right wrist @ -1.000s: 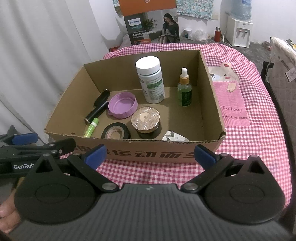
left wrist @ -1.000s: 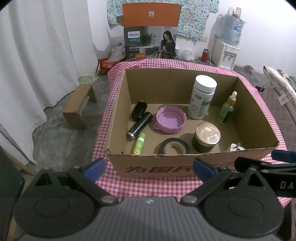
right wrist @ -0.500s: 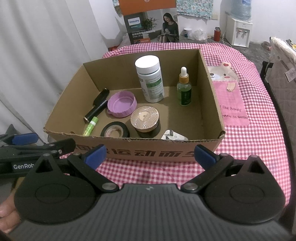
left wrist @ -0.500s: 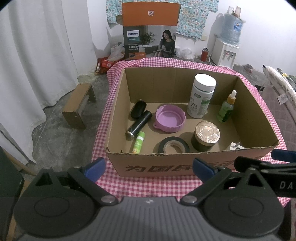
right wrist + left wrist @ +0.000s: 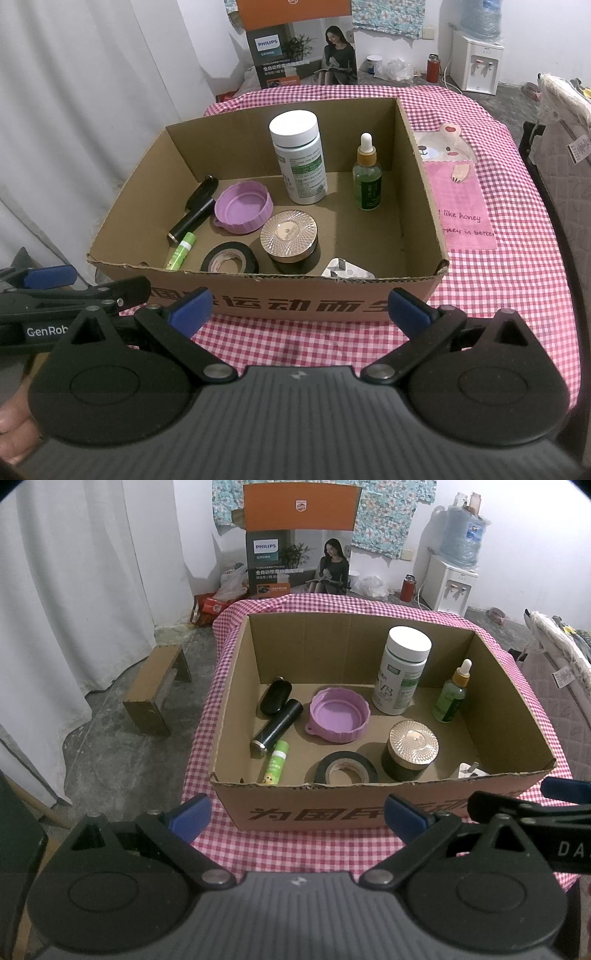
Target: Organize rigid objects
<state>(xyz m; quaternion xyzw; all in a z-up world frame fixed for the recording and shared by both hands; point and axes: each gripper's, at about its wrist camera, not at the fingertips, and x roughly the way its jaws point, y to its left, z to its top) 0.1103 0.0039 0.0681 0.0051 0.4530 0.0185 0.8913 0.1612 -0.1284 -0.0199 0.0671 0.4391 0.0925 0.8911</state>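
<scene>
On a table covered with a pink-and-white checked cloth (image 5: 517, 258) sits an open brown cardboard box (image 5: 351, 808) holding the objects. Against the box's far wall stands a tall white plastic bottle with a white cap (image 5: 402, 670); toward the far right corner stands a small green glass dropper bottle (image 5: 451, 698). Near the left wall lie a black oval case (image 5: 274, 699), a black cylindrical tube (image 5: 277, 728) and a small lime-green stick (image 5: 275, 762). At the centre lies an upturned purple plastic lid (image 5: 339, 720). Along the near wall lie a roll of black tape (image 5: 346, 771), a dark round jar with a rose-gold faceted lid (image 5: 410, 749) and, in the near right corner, a white plug adapter (image 5: 347, 272), partly hidden. Both tools hover just outside the near wall: the left gripper (image 5: 297, 814) and the right gripper (image 5: 299, 310) each have their jaws spread wide and hold nothing.
</scene>
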